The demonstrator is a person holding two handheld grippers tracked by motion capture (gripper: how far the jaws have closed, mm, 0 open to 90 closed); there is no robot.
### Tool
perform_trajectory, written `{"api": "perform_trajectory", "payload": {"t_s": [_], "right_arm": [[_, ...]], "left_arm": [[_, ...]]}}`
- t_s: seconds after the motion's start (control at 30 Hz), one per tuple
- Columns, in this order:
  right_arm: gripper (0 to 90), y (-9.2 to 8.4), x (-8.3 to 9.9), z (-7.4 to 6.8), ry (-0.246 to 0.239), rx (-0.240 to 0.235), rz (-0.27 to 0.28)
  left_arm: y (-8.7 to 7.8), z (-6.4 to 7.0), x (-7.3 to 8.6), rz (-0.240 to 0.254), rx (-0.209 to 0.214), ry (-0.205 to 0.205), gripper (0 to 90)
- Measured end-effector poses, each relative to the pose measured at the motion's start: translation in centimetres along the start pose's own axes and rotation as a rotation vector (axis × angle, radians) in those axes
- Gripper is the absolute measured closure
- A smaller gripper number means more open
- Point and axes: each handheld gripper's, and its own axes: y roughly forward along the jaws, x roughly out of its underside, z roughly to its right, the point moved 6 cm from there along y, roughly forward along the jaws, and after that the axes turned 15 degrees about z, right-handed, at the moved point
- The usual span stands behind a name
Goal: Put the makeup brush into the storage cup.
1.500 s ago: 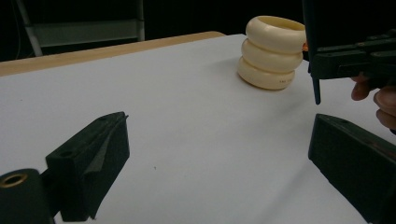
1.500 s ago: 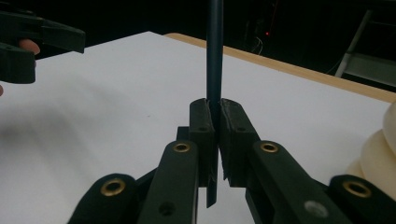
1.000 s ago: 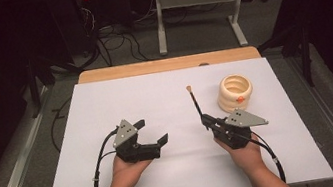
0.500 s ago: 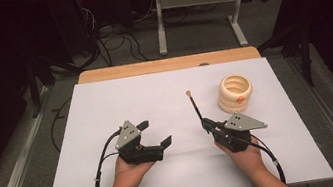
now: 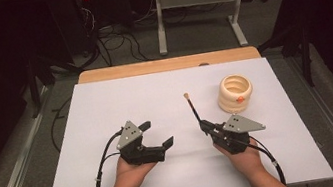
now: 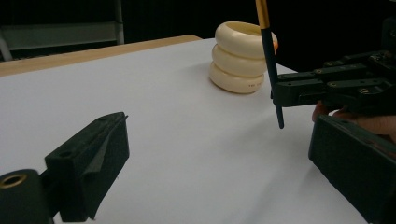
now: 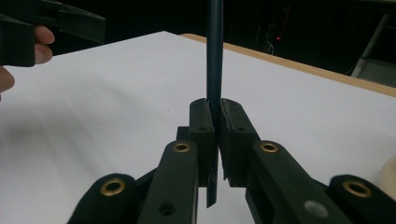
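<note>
My right gripper [image 5: 207, 127] is shut on the lower shaft of a thin dark brush [image 5: 193, 109], which slants up and away to a tan tip. In the right gripper view the jaws [image 7: 214, 116] pinch the brush shaft [image 7: 215, 56], and its end pokes out below them. My left gripper [image 5: 157, 134] rests on the white table [image 5: 121, 105] with its jaws wide apart and nothing between them [image 6: 219, 163]. The left gripper view shows the brush [image 6: 270, 65] and the right gripper [image 6: 336, 86] ahead of it. A cream ringed holder [image 5: 235, 93] stands to the right of the brush.
The holder [image 6: 240, 58] is a stack of three rounded rings with a small orange mark on its side. A wooden strip [image 5: 170, 64] borders the table's far edge. Dark floor with cables and a metal stand [image 5: 196, 7] lies beyond it.
The brush tip has dipped slightly toward the near left. Both hands stay in about the same place.
</note>
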Motion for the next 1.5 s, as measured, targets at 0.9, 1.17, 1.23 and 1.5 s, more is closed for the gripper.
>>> {"api": "perform_trajectory", "payload": {"t_s": [0.9, 1.17, 1.23, 1.5], "right_arm": [[86.6, 0.5, 0.0, -2.2, 0.004, -0.070, 0.028], [86.6, 0.9, 0.1, -3.3, -0.001, -0.102, 0.023], [86.6, 1.0, 0.1, -3.6, -0.009, -0.112, 0.025], [86.6, 1.3, 0.2, -4.4, -0.011, -0.131, 0.024]], "left_arm": [[-0.2, 0.3, -0.5, 0.026, 0.021, -0.033, 8.3], [-0.3, 0.3, -0.7, 0.037, 0.022, -0.040, 9.8], [-0.3, 0.3, -0.7, 0.038, 0.022, -0.042, 10.0], [-0.3, 0.3, -0.8, 0.039, 0.022, -0.043, 10.5]]}}
